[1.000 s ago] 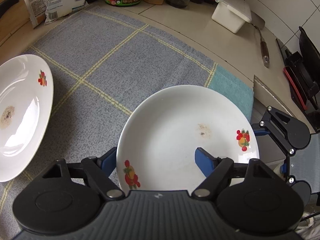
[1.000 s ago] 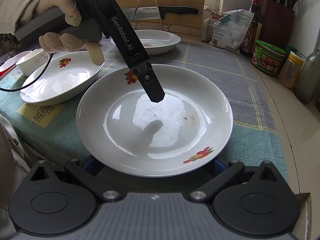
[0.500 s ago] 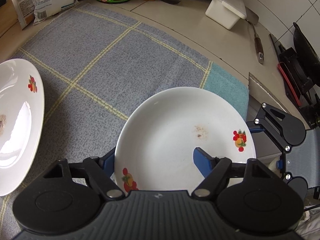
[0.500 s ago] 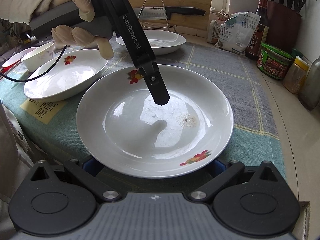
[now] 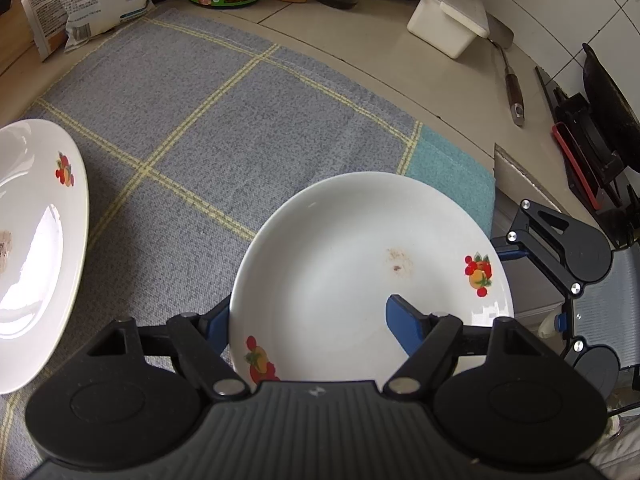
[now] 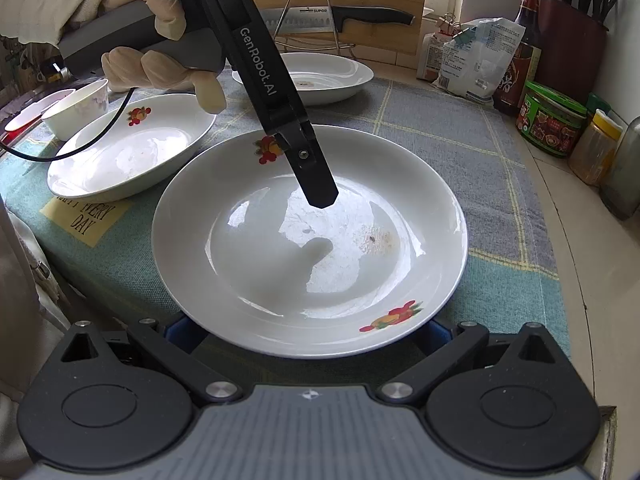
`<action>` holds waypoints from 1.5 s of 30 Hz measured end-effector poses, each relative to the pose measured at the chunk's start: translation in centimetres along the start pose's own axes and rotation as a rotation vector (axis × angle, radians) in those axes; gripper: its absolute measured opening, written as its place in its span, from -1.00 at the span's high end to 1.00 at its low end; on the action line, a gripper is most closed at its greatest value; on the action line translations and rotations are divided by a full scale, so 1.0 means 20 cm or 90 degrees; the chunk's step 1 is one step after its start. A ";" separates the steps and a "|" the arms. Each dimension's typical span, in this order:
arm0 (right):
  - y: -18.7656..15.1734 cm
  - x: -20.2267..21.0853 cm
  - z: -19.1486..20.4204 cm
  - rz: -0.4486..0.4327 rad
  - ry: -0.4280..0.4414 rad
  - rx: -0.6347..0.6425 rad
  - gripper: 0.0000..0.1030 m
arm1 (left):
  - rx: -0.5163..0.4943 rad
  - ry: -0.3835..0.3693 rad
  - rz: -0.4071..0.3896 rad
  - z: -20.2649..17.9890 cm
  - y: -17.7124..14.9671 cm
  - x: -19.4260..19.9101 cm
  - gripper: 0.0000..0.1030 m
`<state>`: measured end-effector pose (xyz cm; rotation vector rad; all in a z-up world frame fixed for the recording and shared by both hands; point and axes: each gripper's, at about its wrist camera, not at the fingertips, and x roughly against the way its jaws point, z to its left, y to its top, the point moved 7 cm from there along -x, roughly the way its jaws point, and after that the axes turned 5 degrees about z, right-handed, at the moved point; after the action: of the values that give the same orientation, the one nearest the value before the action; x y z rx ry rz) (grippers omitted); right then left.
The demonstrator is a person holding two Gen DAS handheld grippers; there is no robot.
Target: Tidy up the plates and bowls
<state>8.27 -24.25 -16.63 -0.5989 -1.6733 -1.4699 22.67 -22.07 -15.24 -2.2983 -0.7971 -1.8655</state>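
Observation:
A white plate with fruit prints point(image 5: 360, 264) point(image 6: 308, 240) lies on the grey checked cloth point(image 5: 200, 112). My left gripper point(image 5: 308, 320) straddles its near rim, one blue finger point(image 5: 404, 320) over the plate, the other outside; whether it presses the rim I cannot tell. In the right wrist view its finger point(image 6: 316, 176) hangs just above the plate's inside. My right gripper point(image 6: 308, 332) is open at the opposite rim, its blue fingertips under the plate's edge. A second plate point(image 5: 36, 240) point(image 6: 128, 148) lies beside, a third point(image 6: 316, 76) behind it.
A small white bowl point(image 6: 76, 108) stands at the left edge of the cloth. Jars point(image 6: 552, 120), bottles and bags line the wall. A white box point(image 5: 448, 20) and a spatula point(image 5: 508, 76) lie on the counter. A knife point(image 6: 340, 16) rests on a wire stand.
The left gripper has slid a little further over the plate, its finger reaching closer to the plate's centre. The right gripper has stayed at the rim. The plate has barely moved.

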 end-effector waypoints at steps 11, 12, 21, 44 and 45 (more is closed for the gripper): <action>0.03 0.00 -0.01 0.003 -0.001 0.011 -1.00 | 0.013 0.002 -0.015 0.01 0.00 0.03 -0.49; 0.03 0.00 -0.01 0.004 -0.001 0.012 -1.00 | 0.015 0.002 -0.017 0.02 0.00 0.04 -0.49; 0.08 0.00 -0.03 0.003 -0.004 0.027 -1.00 | 0.021 0.012 -0.036 0.02 0.04 0.09 -0.49; 0.22 -0.08 -0.25 -0.010 0.006 0.058 -1.00 | 0.061 0.035 -0.077 0.15 0.32 0.09 -0.49; 0.23 -0.09 -0.27 -0.011 0.008 0.060 -1.00 | 0.064 0.036 -0.080 0.16 0.34 0.10 -0.49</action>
<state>14.25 -28.19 -15.52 -0.5243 -1.7311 -1.3957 28.69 -26.00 -12.55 -2.1726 -1.0235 -1.8837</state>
